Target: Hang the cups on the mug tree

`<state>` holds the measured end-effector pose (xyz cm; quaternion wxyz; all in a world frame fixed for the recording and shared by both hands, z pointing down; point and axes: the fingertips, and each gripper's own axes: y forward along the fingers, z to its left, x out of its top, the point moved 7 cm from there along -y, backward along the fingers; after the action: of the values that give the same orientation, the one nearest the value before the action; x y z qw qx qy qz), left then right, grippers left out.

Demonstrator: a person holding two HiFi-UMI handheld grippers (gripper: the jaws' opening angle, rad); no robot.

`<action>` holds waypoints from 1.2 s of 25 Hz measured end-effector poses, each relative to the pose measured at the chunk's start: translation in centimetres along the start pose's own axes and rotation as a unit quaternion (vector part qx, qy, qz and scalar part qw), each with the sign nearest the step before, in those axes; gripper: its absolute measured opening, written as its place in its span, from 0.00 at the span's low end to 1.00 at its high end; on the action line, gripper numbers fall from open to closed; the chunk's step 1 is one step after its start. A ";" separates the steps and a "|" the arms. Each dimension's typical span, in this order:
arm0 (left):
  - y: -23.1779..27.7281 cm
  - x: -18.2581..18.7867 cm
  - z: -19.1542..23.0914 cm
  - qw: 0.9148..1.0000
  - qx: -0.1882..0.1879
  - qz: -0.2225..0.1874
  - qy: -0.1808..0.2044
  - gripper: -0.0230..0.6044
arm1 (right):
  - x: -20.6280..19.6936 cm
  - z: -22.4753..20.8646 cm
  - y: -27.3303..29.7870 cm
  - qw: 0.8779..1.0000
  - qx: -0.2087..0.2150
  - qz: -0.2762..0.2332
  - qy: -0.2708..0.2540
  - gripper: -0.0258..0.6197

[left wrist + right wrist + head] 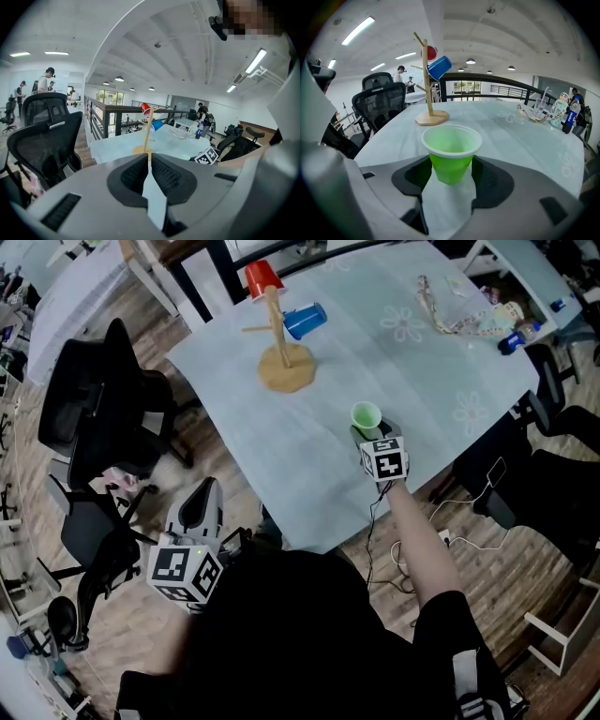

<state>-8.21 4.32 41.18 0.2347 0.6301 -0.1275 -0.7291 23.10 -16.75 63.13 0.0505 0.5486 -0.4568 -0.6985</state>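
A wooden mug tree [281, 352] stands at the far side of the pale blue table [431, 381]. A red cup [263, 277] sits upside down on its top and a blue cup [306, 321] hangs on a right peg. Near the table's front edge my right gripper [368, 432] is shut on an upright green cup [367, 416]; in the right gripper view the pads press the sides of this green cup [451, 150], with the mug tree [426, 79] beyond. My left gripper [202, 501] hangs off the table at lower left, shut and empty [148, 157].
Black office chairs [103, 418] stand left of the table, more chairs [553, 409] at the right. A lanyard and small items [459, 310] and a bottle [516, 338] lie at the table's far right corner. Cables [469, 540] trail on the wooden floor.
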 end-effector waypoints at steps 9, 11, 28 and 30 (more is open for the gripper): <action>0.2 0.2 0.1 1.000 -0.020 -0.009 -0.005 0.09 | 1.5 1.2 -2.6 1.000 0.019 -0.012 0.019 0.48; 0.2 0.4 0.2 1.000 -0.025 -0.012 -0.006 0.09 | 1.7 1.7 -3.2 0.999 0.026 -0.008 0.016 0.48; 0.2 3.6 10.7 0.997 -0.026 -0.069 -0.023 0.09 | 8.1 7.8 -5.9 0.999 0.037 -0.006 -0.019 0.47; 0.5 3.4 12.3 0.997 -0.028 -0.068 -0.030 0.09 | 8.9 8.9 -5.3 0.999 0.037 0.000 -0.025 0.47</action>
<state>-20.49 0.81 40.67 0.1984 0.6085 -0.0706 -0.7651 14.69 -13.59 52.86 0.0187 0.5324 -0.4834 -0.6946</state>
